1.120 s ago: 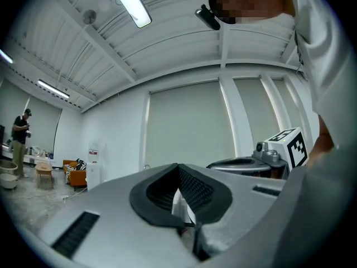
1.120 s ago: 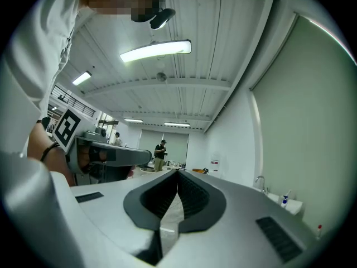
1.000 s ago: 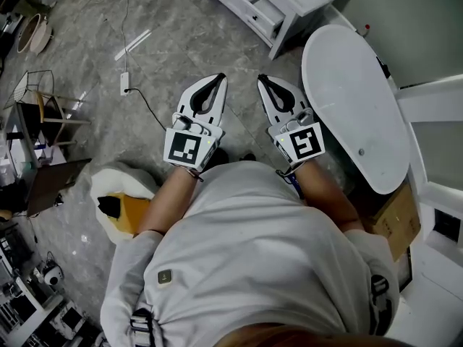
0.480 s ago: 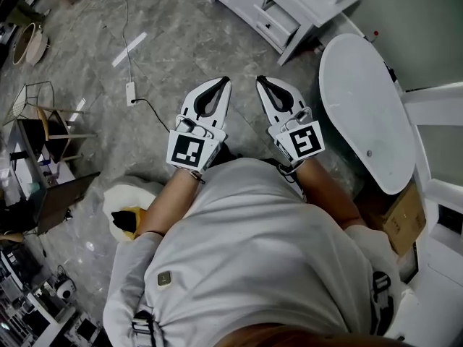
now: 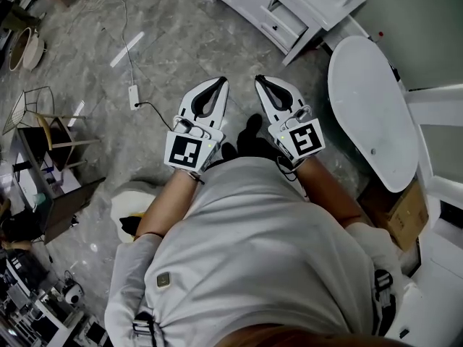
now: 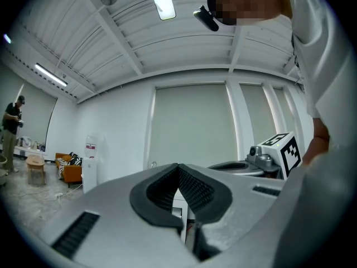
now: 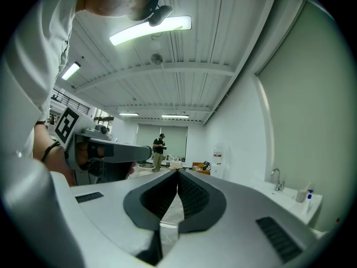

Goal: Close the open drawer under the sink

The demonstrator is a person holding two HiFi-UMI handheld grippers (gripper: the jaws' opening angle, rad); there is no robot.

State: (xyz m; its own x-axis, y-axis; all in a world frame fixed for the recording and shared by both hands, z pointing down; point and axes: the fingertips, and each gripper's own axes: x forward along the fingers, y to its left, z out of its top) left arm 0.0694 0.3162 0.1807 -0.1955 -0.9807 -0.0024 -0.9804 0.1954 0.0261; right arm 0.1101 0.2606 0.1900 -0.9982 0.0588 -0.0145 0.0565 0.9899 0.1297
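The white vanity cabinet (image 5: 312,4) stands at the top of the head view, some way ahead across the floor. Its drawer (image 5: 281,19) is pulled out. Its basin tap (image 7: 275,178) shows at the right of the right gripper view. My left gripper (image 5: 220,81) (image 6: 178,167) and right gripper (image 5: 259,79) (image 7: 178,172) are held side by side in front of the person's body, pointing level toward the cabinet. Both are shut with nothing between the pads. Neither touches the cabinet.
A white oval bathtub (image 5: 370,114) lies to the right, with a cardboard box (image 5: 405,215) below it. A power strip (image 5: 134,96) with its cable lies on the grey floor to the left, near a wire stool (image 5: 43,121). A person (image 7: 159,149) stands far off.
The person has walked on across the floor with both grippers carried along, still shut. The bathtub and cabinet have shifted right in the head view. A dark shoe now shows below the grippers.
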